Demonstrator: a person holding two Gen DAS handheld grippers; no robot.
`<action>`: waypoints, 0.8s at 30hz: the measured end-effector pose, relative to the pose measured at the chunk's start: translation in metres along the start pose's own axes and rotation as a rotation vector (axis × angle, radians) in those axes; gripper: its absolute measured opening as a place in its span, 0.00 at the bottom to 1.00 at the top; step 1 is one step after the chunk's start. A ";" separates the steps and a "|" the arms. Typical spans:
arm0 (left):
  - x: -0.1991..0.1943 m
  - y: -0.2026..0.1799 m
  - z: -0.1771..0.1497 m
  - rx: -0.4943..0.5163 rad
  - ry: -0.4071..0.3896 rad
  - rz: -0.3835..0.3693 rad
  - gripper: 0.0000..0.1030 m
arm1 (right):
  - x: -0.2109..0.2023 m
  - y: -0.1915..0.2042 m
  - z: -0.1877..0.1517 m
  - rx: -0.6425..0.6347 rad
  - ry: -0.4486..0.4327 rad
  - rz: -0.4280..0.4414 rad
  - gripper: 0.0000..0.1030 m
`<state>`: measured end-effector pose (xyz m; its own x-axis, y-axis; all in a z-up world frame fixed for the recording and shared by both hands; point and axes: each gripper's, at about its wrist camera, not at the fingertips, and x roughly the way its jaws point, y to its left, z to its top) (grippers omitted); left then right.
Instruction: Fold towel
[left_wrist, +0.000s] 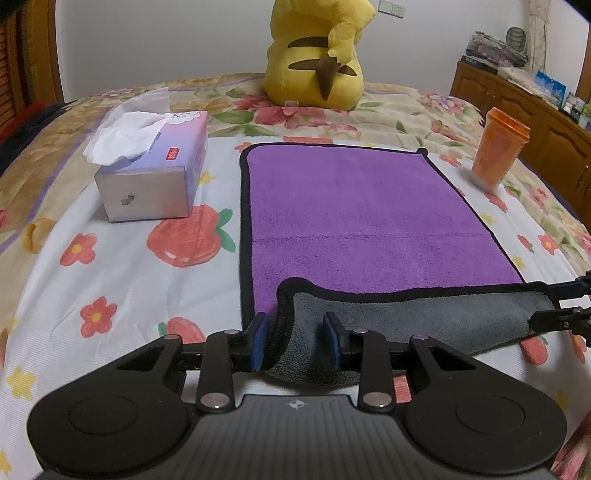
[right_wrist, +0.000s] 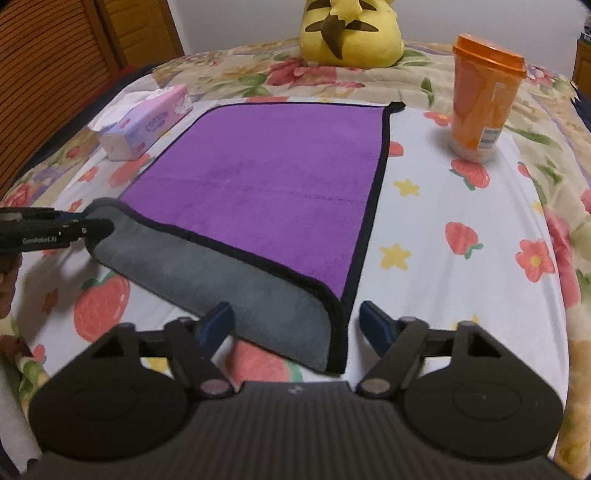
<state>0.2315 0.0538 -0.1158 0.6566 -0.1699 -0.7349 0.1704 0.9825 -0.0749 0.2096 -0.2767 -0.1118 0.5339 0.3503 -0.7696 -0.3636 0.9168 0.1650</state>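
A purple towel (left_wrist: 362, 206) with a black hem and grey underside lies flat on the bed; it also shows in the right wrist view (right_wrist: 266, 184). Its near edge is turned over, showing a grey strip (left_wrist: 424, 314) (right_wrist: 229, 277). My left gripper (left_wrist: 295, 341) is open, its blue pads either side of the near left corner fold. My right gripper (right_wrist: 297, 321) is open around the near right corner. Each gripper shows at the other view's edge: the right gripper (left_wrist: 569, 306) and the left gripper (right_wrist: 55, 225).
A tissue box (left_wrist: 155, 173) (right_wrist: 147, 122) stands left of the towel. An orange lidded cup (left_wrist: 498, 147) (right_wrist: 484, 96) stands to its right. A yellow plush toy (left_wrist: 317, 55) (right_wrist: 351, 29) sits behind. A wooden cabinet (left_wrist: 535, 122) is at the far right.
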 end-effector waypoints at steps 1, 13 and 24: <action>0.000 0.000 0.000 0.000 -0.001 0.000 0.35 | 0.000 -0.001 0.000 0.002 0.003 0.002 0.65; -0.008 -0.002 0.003 0.003 -0.030 -0.011 0.17 | -0.005 -0.012 -0.001 0.018 0.002 0.012 0.08; -0.025 -0.009 0.012 0.029 -0.095 -0.027 0.11 | -0.013 -0.015 0.004 0.027 -0.080 0.008 0.04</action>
<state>0.2223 0.0484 -0.0884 0.7184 -0.2037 -0.6652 0.2093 0.9752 -0.0726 0.2118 -0.2943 -0.1020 0.5910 0.3708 -0.7165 -0.3476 0.9185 0.1886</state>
